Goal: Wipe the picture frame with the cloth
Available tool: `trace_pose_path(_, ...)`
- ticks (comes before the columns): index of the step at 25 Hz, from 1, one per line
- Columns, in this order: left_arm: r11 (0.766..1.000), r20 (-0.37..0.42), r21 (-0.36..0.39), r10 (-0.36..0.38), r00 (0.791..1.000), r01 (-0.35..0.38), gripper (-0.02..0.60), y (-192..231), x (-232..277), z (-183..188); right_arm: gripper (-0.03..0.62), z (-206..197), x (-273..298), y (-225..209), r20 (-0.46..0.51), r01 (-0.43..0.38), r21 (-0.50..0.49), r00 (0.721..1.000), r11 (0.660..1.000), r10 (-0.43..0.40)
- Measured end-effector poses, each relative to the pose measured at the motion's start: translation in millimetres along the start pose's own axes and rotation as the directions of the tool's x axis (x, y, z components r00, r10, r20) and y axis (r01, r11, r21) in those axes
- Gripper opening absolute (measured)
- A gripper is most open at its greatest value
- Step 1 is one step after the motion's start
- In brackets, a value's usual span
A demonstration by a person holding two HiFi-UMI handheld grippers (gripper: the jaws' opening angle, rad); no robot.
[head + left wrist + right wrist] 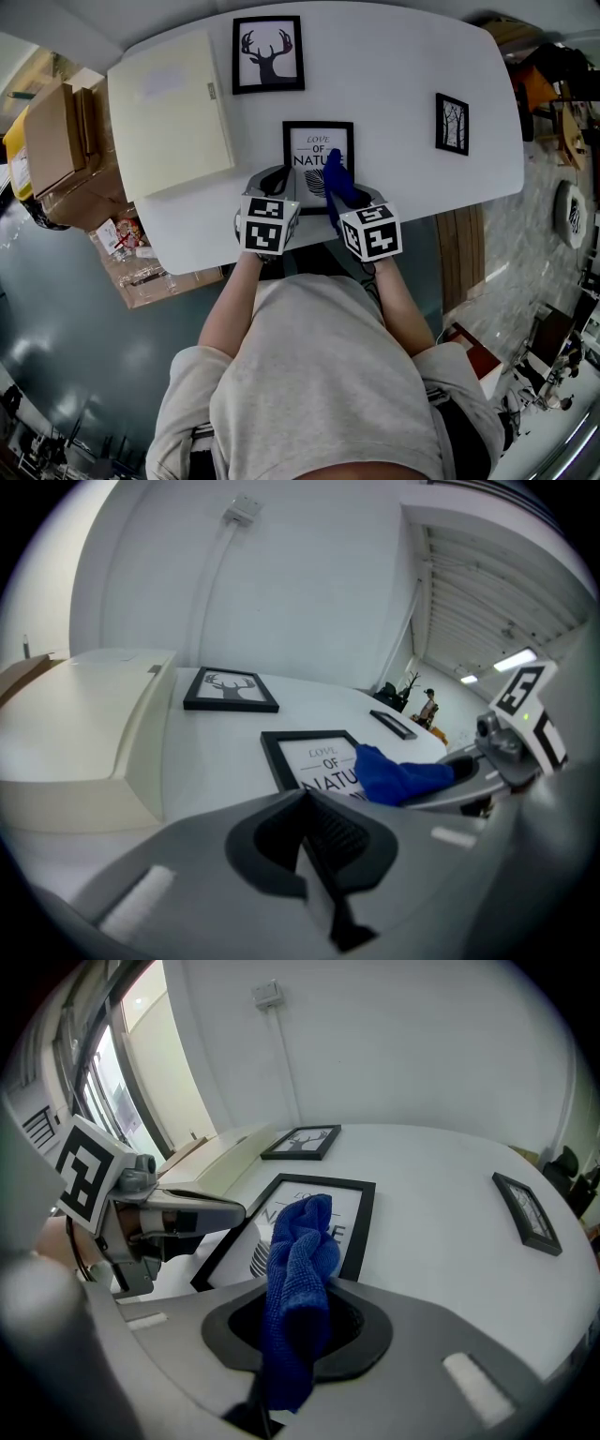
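A black picture frame [318,150] printed "LOVE OF NATURE" lies flat near the white table's front edge; it also shows as the picture frame [314,758] and the picture frame [352,1213]. My right gripper [339,187] is shut on a blue cloth [298,1288], whose free end [336,178] hangs over the frame's lower right part. My left gripper [277,183] is shut with nothing in it, just left of the frame's lower left corner. In the left gripper view the blue cloth [398,775] rests over the frame's print.
A deer picture [268,53] lies at the table's back, a small tree picture [452,123] at the right. A large cream box [169,112] fills the table's left side. Cardboard boxes [56,141] stand on the floor to the left.
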State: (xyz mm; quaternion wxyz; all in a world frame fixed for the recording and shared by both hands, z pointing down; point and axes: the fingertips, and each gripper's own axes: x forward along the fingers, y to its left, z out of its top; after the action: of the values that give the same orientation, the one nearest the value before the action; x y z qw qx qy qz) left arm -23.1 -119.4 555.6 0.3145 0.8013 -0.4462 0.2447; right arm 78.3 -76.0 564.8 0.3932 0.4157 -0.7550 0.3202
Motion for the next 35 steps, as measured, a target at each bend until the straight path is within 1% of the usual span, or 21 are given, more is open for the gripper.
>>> trace_pose_path(5,1.0,0.001,-0.002,-0.004,1.0,0.004,-0.002,0,0,0,0.069,-6,-2,6,-0.021,-0.018,-0.002,1.0,1.0,0.018)
trace_pose_path(9,1.0,0.002,-0.004,-0.009,1.0,0.009,-0.002,0,0,1,0.069,-5,1,8,-0.032,-0.024,0.016,0.999,1.0,0.024)
trace_pose_path(12,1.0,0.004,-0.008,-0.013,1.0,0.013,-0.001,1,0,0,0.069,-4,3,13,-0.029,-0.034,0.03,0.999,0.999,0.034)
trace_pose_path(24,0.999,0.013,-0.014,-0.031,0.999,0.031,0.0,0,0,1,0.069,8,18,48,-0.017,-0.097,0.034,0.995,0.995,0.097)
trace_pose_path(30,0.999,0.013,-0.019,-0.047,0.999,0.047,-0.002,0,1,1,0.069,14,22,60,-0.012,-0.112,0.033,0.994,0.993,0.112)
trace_pose_path(35,0.998,0.009,-0.009,-0.058,0.998,0.058,-0.002,0,1,1,0.069,16,25,69,-0.006,-0.117,0.037,0.993,0.992,0.117)
